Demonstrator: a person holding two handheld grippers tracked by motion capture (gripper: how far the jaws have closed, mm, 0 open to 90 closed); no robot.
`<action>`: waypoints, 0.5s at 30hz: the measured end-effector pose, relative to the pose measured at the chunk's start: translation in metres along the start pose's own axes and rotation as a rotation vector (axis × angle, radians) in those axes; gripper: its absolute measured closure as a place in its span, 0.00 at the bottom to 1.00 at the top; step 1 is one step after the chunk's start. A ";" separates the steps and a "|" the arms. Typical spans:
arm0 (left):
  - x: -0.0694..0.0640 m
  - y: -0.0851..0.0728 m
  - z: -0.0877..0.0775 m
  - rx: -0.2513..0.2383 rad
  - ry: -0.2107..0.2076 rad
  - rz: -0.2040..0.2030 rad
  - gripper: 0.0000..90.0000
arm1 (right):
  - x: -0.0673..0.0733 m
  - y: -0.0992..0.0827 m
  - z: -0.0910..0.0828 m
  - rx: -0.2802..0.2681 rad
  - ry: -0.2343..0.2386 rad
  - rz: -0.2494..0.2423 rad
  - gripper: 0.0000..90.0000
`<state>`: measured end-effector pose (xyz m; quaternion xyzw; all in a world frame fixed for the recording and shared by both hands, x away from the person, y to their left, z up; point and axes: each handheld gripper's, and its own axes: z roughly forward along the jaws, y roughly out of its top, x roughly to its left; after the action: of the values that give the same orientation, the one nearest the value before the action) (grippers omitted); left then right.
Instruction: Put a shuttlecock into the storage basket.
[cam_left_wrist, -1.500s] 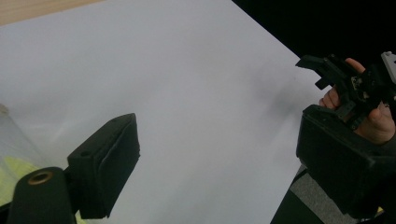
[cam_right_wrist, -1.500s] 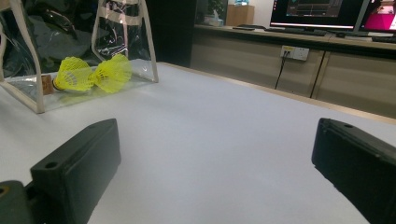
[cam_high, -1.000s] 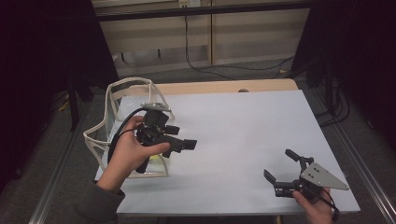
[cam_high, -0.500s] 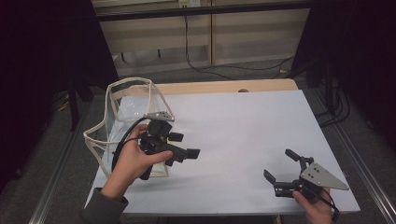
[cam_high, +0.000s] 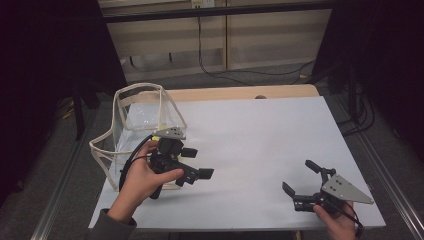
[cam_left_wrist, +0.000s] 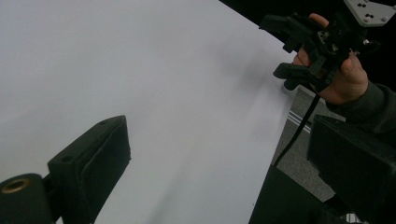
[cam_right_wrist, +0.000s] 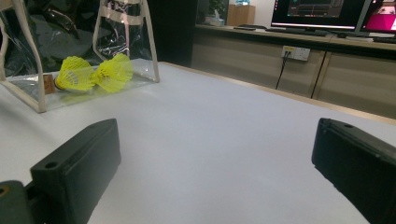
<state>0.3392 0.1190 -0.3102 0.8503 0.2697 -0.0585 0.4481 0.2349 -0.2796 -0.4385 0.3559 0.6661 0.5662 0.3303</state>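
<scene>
- The clear bag (cam_high: 145, 127) with cream trim stands at the table's (cam_high: 260, 135) left edge, two yellow shuttlecocks (cam_right_wrist: 93, 73) lying inside, seemingly already packed.
- The left gripper (cam_high: 192, 162) hovers just beside the bag, jaws apart, holding nothing.
- The right gripper (cam_high: 302, 180) rests near the table's near right corner, jaws spread and empty, apparently idle.

Pale grey tabletop (cam_high: 280, 135) w/ wood edge at far side, dim room around it. Beige low cabinets (cam_high: 210, 40) along back wall w/ black cables (cam_high: 235, 75) on grey floor; lit monitors (cam_right_wrist: 322, 11) on a counter behind.
</scene>
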 end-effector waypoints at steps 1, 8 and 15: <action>0.000 -0.001 0.000 -0.003 0.000 0.000 0.07 | 0.000 0.000 0.000 0.002 0.000 -0.001 0.01; 0.001 -0.008 0.002 -0.009 -0.023 0.029 0.06 | -0.001 0.000 0.000 0.001 -0.001 -0.002 0.01; 0.005 -0.015 0.003 -0.008 -0.048 0.049 0.06 | 0.000 -0.001 0.000 0.002 -0.002 -0.001 0.01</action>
<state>0.3357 0.1255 -0.3244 0.8534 0.2378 -0.0670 0.4591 0.2352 -0.2799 -0.4390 0.3563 0.6666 0.5651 0.3308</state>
